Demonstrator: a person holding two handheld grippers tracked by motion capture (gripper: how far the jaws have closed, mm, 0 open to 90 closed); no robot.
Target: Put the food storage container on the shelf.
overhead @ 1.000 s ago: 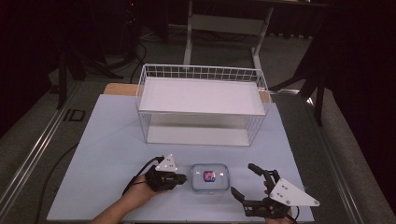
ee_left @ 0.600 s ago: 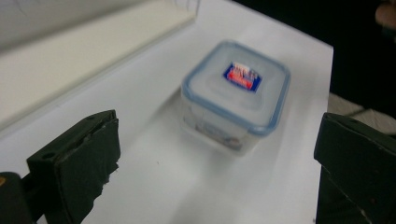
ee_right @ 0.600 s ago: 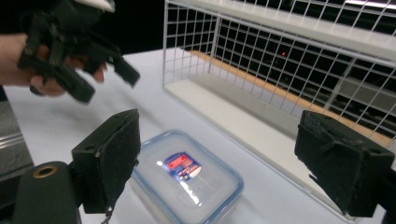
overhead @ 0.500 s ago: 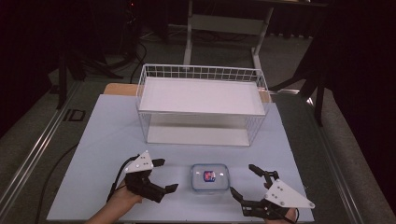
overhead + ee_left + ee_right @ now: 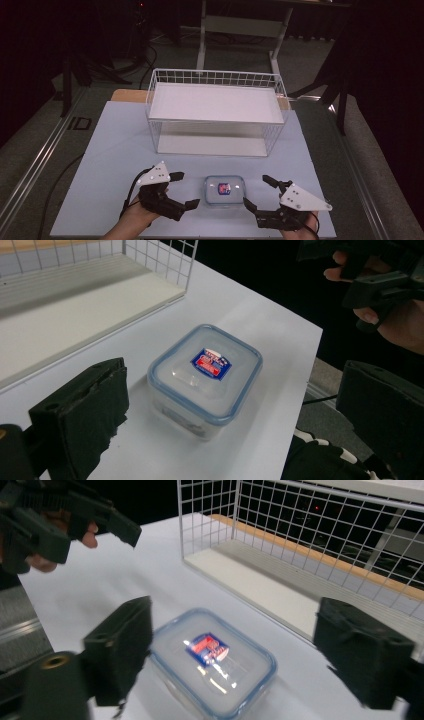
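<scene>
White tabletop (image 5: 120, 145), lidded box (image 5: 225, 189) between both grippers: left gripper (image 5: 181, 189) jaws just sprung apart, right gripper (image 5: 259, 192) spread wide, neither touching it.

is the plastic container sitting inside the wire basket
No, the plastic container sits on the table in front of the wire basket, well apart from it.

The left gripper (image 5: 182, 190) has just been opening with nothing between its jaws, and the right gripper (image 5: 260, 191) gapes wide too.
</scene>
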